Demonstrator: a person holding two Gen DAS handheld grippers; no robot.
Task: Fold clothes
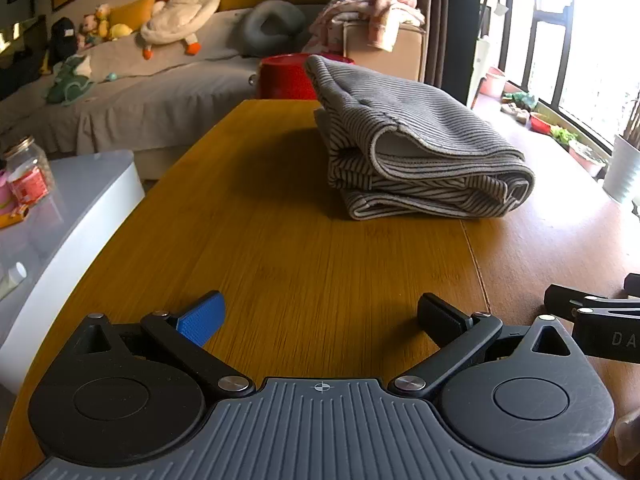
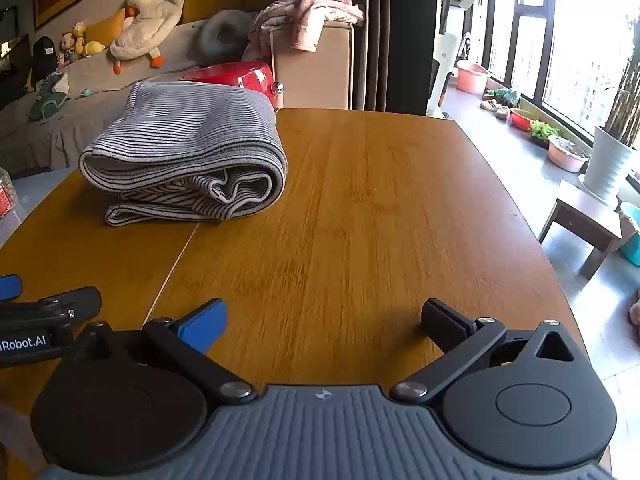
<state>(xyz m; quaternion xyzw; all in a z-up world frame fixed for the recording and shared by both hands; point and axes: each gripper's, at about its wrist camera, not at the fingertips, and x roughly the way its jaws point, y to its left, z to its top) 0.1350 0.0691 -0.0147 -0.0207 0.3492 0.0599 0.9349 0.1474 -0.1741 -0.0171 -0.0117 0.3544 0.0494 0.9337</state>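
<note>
left claw (image 1: 320, 314) released | right claw (image 2: 324, 320) released | striped garment (image 1: 416, 140) folded on table (image 1: 280, 248), untouched

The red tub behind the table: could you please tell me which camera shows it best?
The right wrist view: the red tub shows its glossy top, side and a metal knob. In the left wrist view the folded striped garment hides its right part, leaving one red side.

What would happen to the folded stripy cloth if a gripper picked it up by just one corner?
The folded striped garment would probably flop open, since its soft layers only lie loosely stacked, with rounded, gaping folds. It looks light, being thin knit fabric. Pushed across the smooth wooden table, it would likely bunch up instead of sliding as one piece. Both the left gripper and right gripper are open and empty.
</note>
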